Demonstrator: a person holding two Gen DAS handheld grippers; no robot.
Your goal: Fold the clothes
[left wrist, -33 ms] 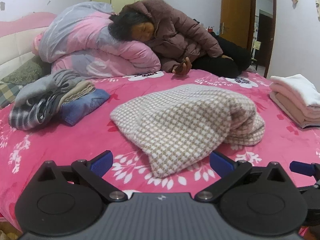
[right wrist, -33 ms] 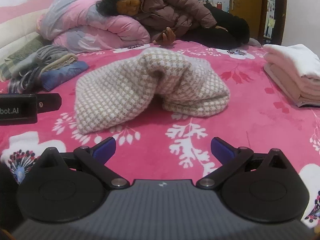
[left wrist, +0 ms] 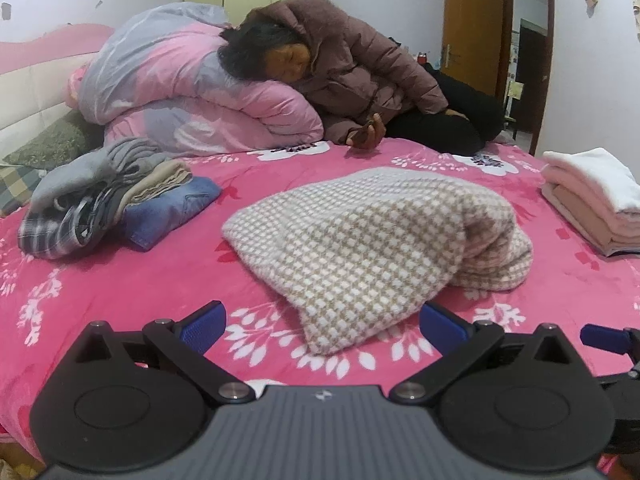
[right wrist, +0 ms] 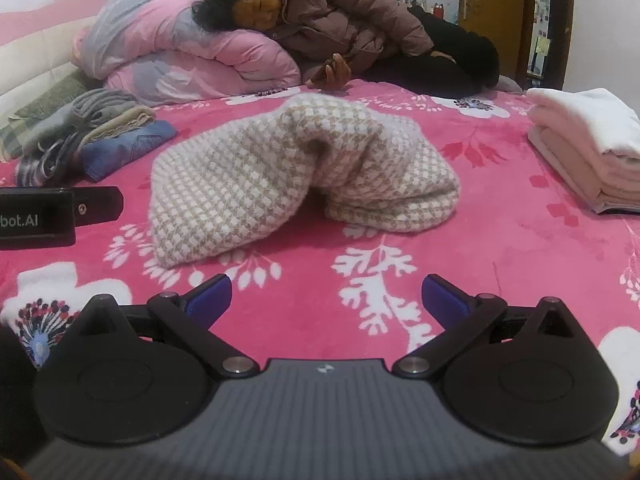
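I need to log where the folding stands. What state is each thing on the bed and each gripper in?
Left gripper: open, holding nothing.
Right gripper: open, holding nothing.
Checked garment: crumpled, unfolded, mid-bed.
Pink and white stack: neatly folded.
Grey, plaid and denim pile: loosely heaped.
Pink duvet: rolled up, a person leaning on it.
Door: open.

A person in a brown puffer jacket [left wrist: 352, 60] against rolled pink bedding [left wrist: 192, 92], wooden door [left wrist: 472, 20] behind.
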